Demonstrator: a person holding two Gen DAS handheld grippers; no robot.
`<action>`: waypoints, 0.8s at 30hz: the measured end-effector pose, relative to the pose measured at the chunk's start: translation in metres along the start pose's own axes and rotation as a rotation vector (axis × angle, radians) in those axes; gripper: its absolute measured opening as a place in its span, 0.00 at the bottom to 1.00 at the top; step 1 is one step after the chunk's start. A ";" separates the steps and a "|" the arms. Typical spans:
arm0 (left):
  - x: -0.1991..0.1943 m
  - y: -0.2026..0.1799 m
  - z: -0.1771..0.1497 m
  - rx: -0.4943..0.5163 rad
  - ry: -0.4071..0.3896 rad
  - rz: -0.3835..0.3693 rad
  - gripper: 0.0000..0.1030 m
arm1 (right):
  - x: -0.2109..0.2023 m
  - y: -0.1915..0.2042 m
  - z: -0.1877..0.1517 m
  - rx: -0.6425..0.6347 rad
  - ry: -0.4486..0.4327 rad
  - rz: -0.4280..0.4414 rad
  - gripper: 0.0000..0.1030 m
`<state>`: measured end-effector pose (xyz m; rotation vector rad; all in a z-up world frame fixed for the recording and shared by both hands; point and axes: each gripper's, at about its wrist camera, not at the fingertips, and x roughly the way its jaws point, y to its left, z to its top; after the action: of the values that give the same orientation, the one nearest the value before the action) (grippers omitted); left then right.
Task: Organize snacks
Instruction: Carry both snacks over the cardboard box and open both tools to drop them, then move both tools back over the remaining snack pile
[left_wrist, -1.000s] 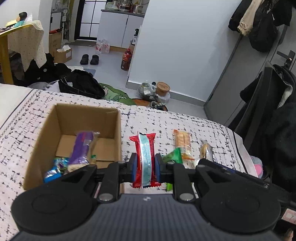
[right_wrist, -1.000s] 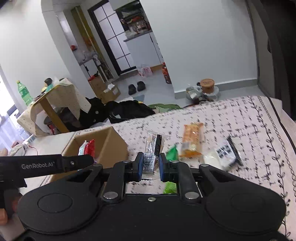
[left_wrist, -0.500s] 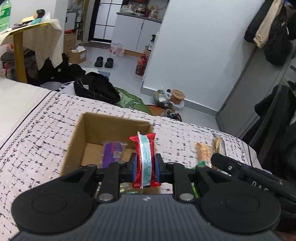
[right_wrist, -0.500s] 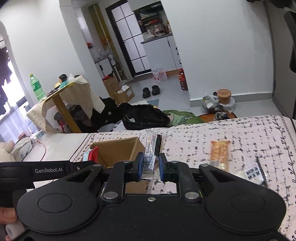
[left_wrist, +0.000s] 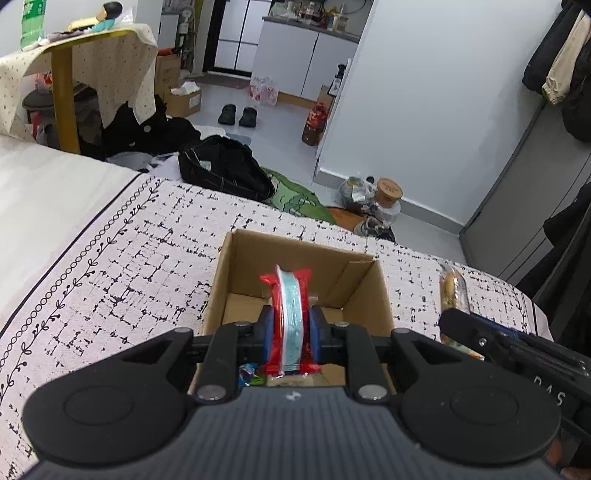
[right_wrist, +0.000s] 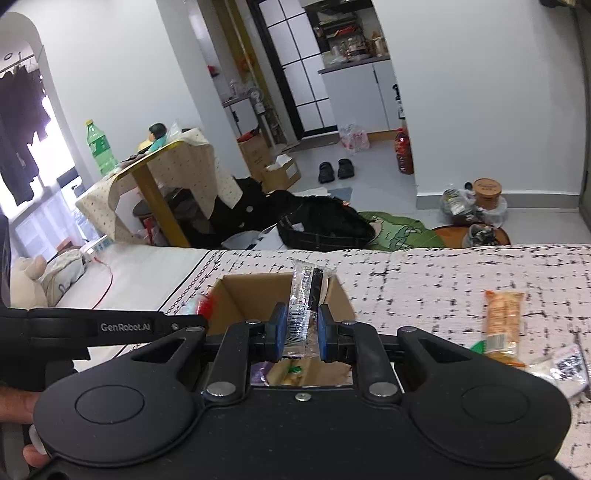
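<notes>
At the centre of the left wrist view, the left claw (left_wrist: 290, 334) pinches a red and pale-blue snack packet (left_wrist: 289, 320) above the open brown cardboard box (left_wrist: 236, 271) on the patterned bedspread (left_wrist: 122, 254). At the centre of the right wrist view, the right claw (right_wrist: 301, 334) grips a clear and black snack wrapper (right_wrist: 307, 295) over that box.

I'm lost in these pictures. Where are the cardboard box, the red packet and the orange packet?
cardboard box (left_wrist: 284, 254): left wrist view, far inner wall.
red packet (left_wrist: 291, 314): left wrist view, pale middle stripe.
orange packet (right_wrist: 503, 321): right wrist view, wrapper's middle.

Patterned bed cover (left_wrist: 147, 258) (black-flecked) carries a cardboard box (left_wrist: 236, 266) and orange snack packet (right_wrist: 504, 321).
</notes>
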<state>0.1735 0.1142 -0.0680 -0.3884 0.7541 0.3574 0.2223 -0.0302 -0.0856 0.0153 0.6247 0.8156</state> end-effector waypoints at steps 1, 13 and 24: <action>0.001 0.001 0.000 0.001 0.003 0.002 0.19 | 0.003 0.002 0.001 -0.005 0.002 0.004 0.17; -0.002 -0.004 -0.015 0.026 0.005 0.041 0.46 | -0.006 0.004 -0.006 -0.028 0.006 -0.020 0.60; -0.006 -0.035 -0.030 0.101 0.009 0.057 0.74 | -0.028 -0.031 -0.022 0.063 0.009 -0.110 0.82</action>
<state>0.1673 0.0689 -0.0763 -0.2737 0.7900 0.3692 0.2169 -0.0757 -0.0972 0.0347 0.6542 0.6896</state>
